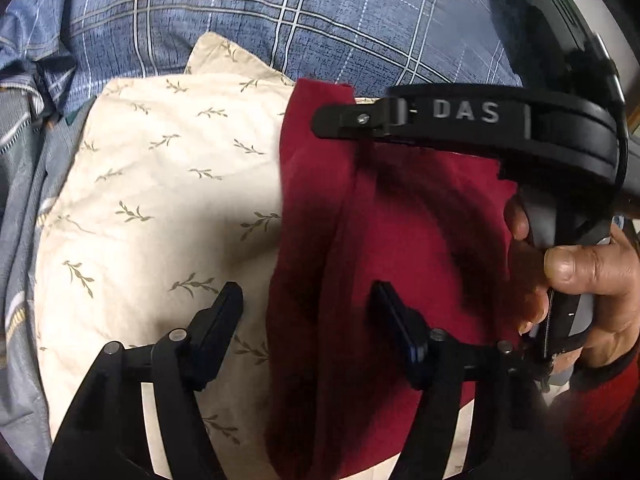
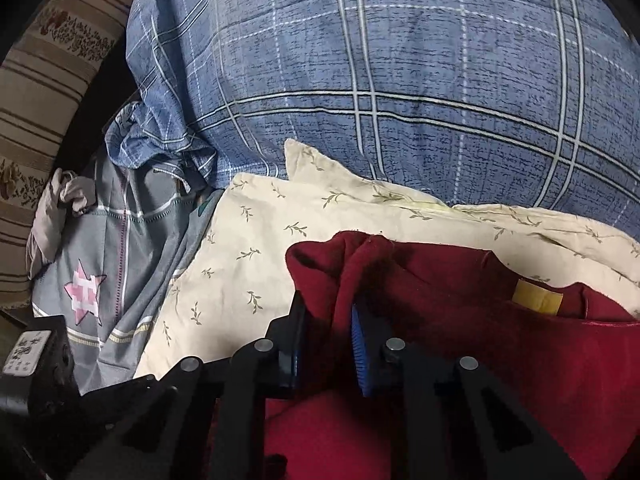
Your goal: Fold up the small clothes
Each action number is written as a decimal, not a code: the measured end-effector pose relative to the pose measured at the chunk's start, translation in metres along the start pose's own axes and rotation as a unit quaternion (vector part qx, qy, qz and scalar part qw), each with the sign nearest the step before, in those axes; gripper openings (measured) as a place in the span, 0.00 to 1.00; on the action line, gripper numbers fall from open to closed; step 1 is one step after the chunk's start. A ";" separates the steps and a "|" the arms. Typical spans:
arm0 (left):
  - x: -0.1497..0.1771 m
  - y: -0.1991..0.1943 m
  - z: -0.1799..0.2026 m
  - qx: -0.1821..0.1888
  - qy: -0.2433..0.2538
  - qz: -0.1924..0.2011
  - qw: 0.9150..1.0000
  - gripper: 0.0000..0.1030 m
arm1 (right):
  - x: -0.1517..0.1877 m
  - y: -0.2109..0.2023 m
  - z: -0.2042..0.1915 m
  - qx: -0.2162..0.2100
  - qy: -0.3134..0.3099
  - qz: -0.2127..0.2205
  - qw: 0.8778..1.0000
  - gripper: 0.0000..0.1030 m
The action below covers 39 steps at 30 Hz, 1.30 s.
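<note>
A dark red garment (image 1: 400,240) lies rumpled on a cream pillow printed with small leaf sprigs (image 1: 160,184), toward the pillow's right side in the left wrist view. A long fold runs down the cloth, and a yellow label (image 2: 538,298) shows near its upper edge in the right wrist view.

The right gripper (image 2: 326,320) has a raised ridge of the red fabric between its jaws, which stand close together and pinch that fold. Seen from the left wrist camera, the same tool reaches in from the right over the garment's top edge, held by a hand (image 1: 592,280).

The left gripper (image 1: 306,300) hovers low over the garment's left border, jaws spread wide, one finger above the cream pillow and the other above the red cloth, holding nothing.

Behind the pillow lies a blue plaid quilt (image 2: 400,60). To the left is grey bedding with a pink star patch (image 2: 86,292).
</note>
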<state>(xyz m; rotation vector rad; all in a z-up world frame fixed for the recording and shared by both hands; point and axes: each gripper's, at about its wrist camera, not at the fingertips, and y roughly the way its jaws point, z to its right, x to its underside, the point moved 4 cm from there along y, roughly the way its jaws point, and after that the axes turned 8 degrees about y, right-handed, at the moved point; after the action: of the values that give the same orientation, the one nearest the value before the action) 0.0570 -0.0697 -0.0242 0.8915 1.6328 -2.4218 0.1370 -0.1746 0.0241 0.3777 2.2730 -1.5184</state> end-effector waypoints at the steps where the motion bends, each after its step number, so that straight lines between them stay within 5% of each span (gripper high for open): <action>1: 0.000 0.000 0.001 -0.003 0.002 0.002 1.000 0.66 | -0.001 0.001 -0.001 0.001 0.000 -0.002 1.000 0.23; 6: 0.000 -0.002 0.003 -0.006 0.002 0.002 1.000 0.66 | 0.000 0.004 -0.003 0.005 0.003 -0.008 1.000 0.26; 10: -0.001 -0.002 0.004 -0.011 0.002 0.004 1.000 0.66 | 0.003 0.009 -0.009 0.005 0.007 -0.027 1.000 0.53; 16: 0.000 -0.004 0.004 -0.015 0.001 0.002 1.000 0.66 | 0.011 0.023 -0.027 0.009 -0.017 -0.054 0.998 0.55; 21: -0.004 -0.014 -0.014 -0.010 -0.034 0.006 0.999 0.66 | 0.007 0.025 -0.031 -0.008 0.002 -0.056 0.998 0.70; 26: 0.001 -0.006 -0.020 0.013 -0.050 -0.018 0.998 0.66 | 0.009 0.049 -0.038 0.031 -0.033 -0.077 0.996 0.75; 27: 0.002 -0.004 -0.018 0.011 -0.046 -0.020 0.999 0.66 | 0.009 0.052 -0.039 0.036 -0.044 -0.073 0.996 0.74; 28: 0.002 -0.002 -0.016 0.008 -0.042 -0.021 0.999 0.66 | 0.010 0.052 -0.038 0.043 -0.054 -0.065 0.995 0.66; 29: 0.002 -0.001 -0.016 0.007 -0.039 -0.021 0.999 0.67 | 0.009 0.049 -0.034 0.062 -0.062 -0.052 0.995 0.45; 32: 0.003 0.000 -0.013 0.003 -0.038 -0.020 0.999 0.73 | 0.007 0.036 -0.018 0.028 -0.035 -0.036 0.998 0.25; 38: 0.003 0.003 -0.004 -0.002 -0.022 -0.015 1.000 0.74 | 0.006 0.015 0.002 -0.037 0.015 -0.021 0.999 0.20; 39: 0.002 0.006 -0.001 -0.001 -0.018 -0.016 1.000 0.68 | 0.006 0.013 0.004 -0.042 0.017 -0.018 0.999 0.20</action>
<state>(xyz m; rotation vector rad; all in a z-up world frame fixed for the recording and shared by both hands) 0.0581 -0.0709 -0.0301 0.8223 1.6489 -2.4424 0.1376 -0.1729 0.0094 0.3436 2.3714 -1.4389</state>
